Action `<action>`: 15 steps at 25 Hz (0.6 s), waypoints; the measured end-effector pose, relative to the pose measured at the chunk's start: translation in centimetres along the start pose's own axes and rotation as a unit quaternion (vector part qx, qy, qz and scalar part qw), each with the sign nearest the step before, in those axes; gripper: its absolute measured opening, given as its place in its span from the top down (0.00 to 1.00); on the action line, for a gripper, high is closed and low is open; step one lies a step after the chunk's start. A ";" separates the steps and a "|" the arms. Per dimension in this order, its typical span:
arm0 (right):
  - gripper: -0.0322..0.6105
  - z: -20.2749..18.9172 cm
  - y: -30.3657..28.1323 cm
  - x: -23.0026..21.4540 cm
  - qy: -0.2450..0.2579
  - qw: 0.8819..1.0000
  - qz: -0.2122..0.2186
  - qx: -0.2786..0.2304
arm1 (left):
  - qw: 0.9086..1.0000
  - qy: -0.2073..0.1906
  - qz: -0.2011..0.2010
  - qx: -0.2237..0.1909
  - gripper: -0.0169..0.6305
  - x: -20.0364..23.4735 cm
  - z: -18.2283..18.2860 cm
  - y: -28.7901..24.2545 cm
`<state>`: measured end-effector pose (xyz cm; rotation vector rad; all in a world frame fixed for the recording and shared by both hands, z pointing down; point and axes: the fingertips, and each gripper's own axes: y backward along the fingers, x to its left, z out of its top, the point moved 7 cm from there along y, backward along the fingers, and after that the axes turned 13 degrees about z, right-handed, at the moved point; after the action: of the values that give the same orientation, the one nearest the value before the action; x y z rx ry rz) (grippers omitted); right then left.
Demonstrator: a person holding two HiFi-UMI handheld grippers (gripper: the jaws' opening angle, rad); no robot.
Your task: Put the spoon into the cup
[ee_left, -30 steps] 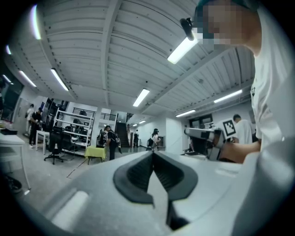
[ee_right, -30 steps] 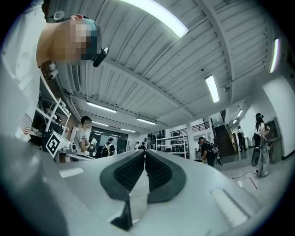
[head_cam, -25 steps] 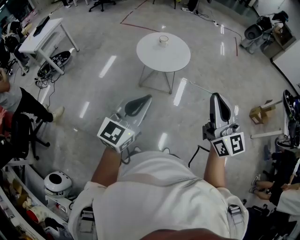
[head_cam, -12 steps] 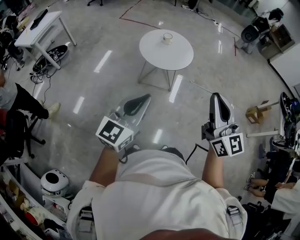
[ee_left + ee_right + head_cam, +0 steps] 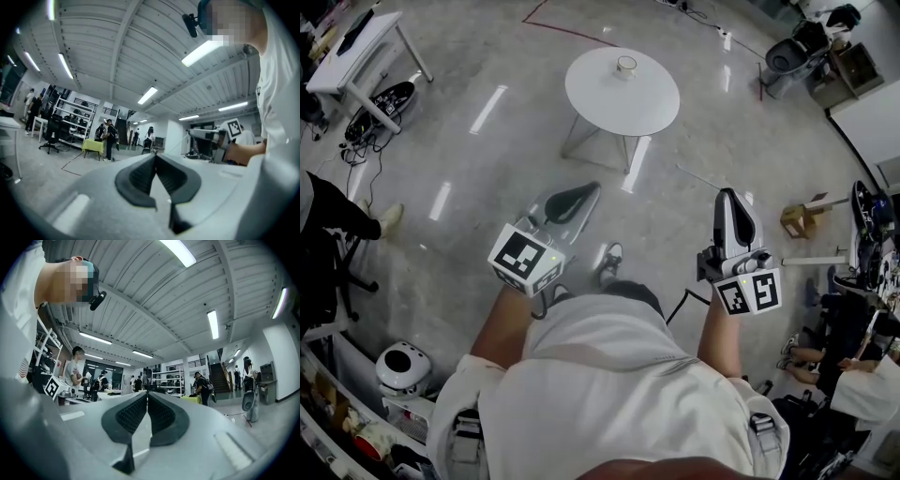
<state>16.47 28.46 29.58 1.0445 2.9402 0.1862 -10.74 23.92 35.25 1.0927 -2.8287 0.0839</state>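
A small pale cup [image 5: 625, 65] stands near the far edge of a round white table [image 5: 649, 105], some way ahead on the floor. I see no spoon in any view. My left gripper [image 5: 584, 191] is held out level at the lower left of the table, well short of it; its dark pads [image 5: 140, 176] meet and nothing is between them. My right gripper [image 5: 729, 195] points forward at the right, also far from the table. In the right gripper view its jaws [image 5: 147, 397] are closed and empty.
A white desk [image 5: 358, 45] stands at the far left with cables beneath it. A white round-bodied robot [image 5: 401, 367] sits low left by shelves. A small wooden stand [image 5: 797, 218] and seated people are at the right. My shoe [image 5: 608, 262] shows between the grippers.
The person has stepped forward: a shoe now shows between the grippers, and the floor and desk have shifted in view. Both grippers stay shut and held out in front.
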 end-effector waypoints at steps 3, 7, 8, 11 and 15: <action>0.93 -1.1 -1.9 -3.7 -0.005 1.000 0.008 -0.004 | 1.000 -0.009 0.008 0.002 0.97 1.2 0.2 -3.5; 0.93 -0.9 -4.2 -9.6 -0.010 1.000 0.019 -0.017 | 0.999 -0.019 0.027 0.006 0.97 2.2 1.3 -8.3; 0.93 -0.7 -4.6 -11.2 -0.011 0.999 0.023 -0.021 | 0.999 -0.025 0.030 0.005 0.97 2.2 1.8 -9.8; 0.93 -0.8 -6.0 -16.0 -0.015 0.999 0.033 -0.029 | 0.999 -0.037 0.038 0.002 0.97 2.1 2.9 -14.1; 0.93 -1.7 -7.4 -21.4 -0.025 0.998 0.046 -0.036 | 0.998 -0.041 0.048 0.014 0.97 1.9 2.6 -18.9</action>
<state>28.36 9.13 29.90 1.1565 2.8202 0.2613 0.37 8.42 33.09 0.9880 -2.9616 0.0893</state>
